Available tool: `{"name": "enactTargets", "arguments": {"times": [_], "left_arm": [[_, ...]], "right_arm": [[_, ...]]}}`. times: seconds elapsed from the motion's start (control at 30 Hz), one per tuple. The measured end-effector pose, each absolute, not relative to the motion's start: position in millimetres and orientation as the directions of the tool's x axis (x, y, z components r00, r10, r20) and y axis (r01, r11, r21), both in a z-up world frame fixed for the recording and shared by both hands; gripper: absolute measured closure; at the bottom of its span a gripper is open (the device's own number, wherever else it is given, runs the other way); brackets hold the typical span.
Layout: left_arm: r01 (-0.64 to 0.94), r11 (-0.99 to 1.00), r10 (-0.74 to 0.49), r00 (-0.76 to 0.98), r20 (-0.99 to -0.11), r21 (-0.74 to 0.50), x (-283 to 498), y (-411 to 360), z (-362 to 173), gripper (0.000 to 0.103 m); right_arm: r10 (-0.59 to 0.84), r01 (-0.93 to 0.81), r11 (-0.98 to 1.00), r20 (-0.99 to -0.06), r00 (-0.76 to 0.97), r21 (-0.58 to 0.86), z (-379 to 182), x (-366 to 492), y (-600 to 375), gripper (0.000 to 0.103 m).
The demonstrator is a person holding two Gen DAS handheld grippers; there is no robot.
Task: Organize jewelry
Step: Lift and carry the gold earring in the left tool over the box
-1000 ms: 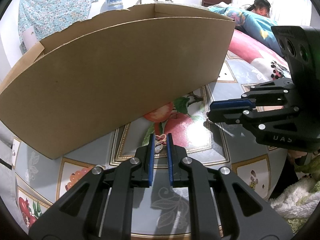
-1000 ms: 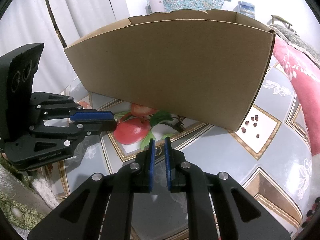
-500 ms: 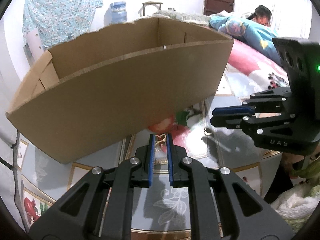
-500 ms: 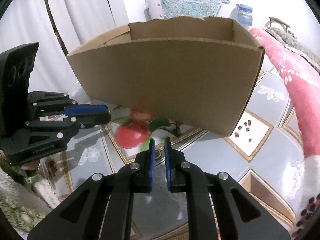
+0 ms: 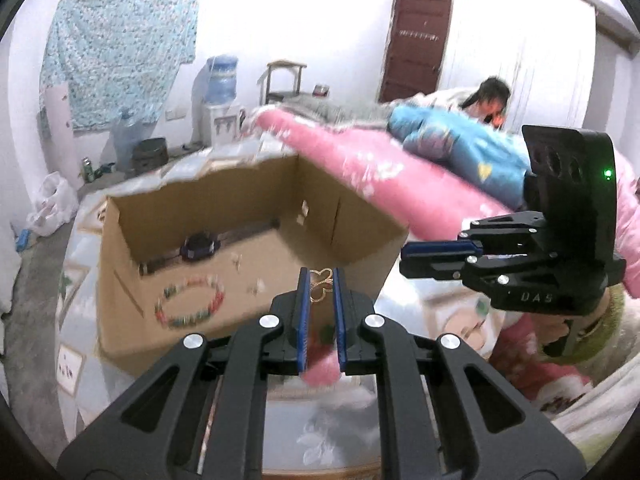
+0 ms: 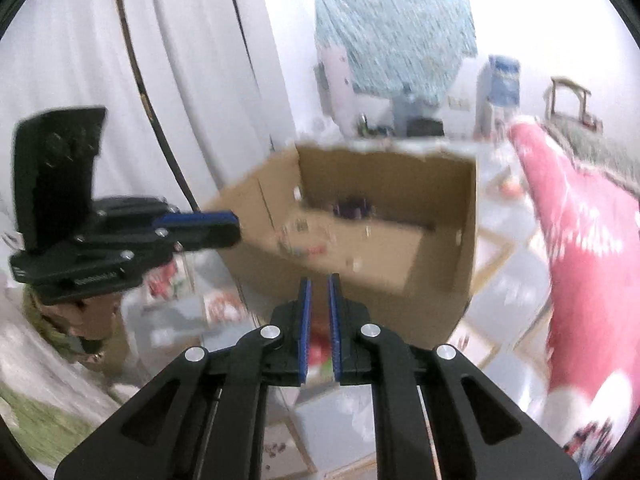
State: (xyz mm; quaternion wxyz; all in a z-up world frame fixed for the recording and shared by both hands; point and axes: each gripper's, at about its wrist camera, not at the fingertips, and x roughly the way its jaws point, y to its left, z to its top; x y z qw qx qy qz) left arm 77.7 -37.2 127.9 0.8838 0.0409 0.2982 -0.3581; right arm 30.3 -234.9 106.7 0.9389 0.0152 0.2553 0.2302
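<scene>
My left gripper (image 5: 319, 276) is shut on a small gold chain piece (image 5: 321, 285) and holds it above the near wall of an open cardboard box (image 5: 120, 248). Inside the box lie a colourful bead bracelet (image 5: 188, 307), a dark purple piece (image 5: 199, 245) and small bits. My right gripper (image 6: 318, 282) is nearly shut with nothing between its blue pads, raised before the same box (image 6: 436, 280). Each gripper shows in the other's view: the right one (image 5: 440, 249) at the right, the left one (image 6: 200, 220) at the left.
The box stands on a patterned fruit-print tablecloth (image 5: 320, 424). A pink quilt (image 5: 400, 184) and a person lie behind at the right. A water dispenser (image 5: 218, 96) and a hanging floral cloth (image 5: 120, 60) are at the far wall. White curtains (image 6: 80, 60) hang at the left.
Both grippers have risen from table level to above the box rim, so the box's inside now shows. The left gripper lifted the gold chain piece off the tablecloth.
</scene>
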Motion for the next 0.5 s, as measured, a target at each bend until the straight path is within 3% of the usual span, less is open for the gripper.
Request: {"name": "enactTargets", "arguments": {"times": [0.17,0.5], "left_arm": [[0.637,0.747,-0.614,0.552,-0.565,-0.189,119,-44,134,0.093],[0.449,0.791,-0.581,0.338,-0.74,-0.416,212,-57,71,0.093]], "right_arm": [[0.473,-0.461,0.876,-0.44,0.764,0.141,135,66,-245,0.094],[0.498,-0.377,0.864,-0.674,0.545,0.334,105,194,-252,0.094]]}}
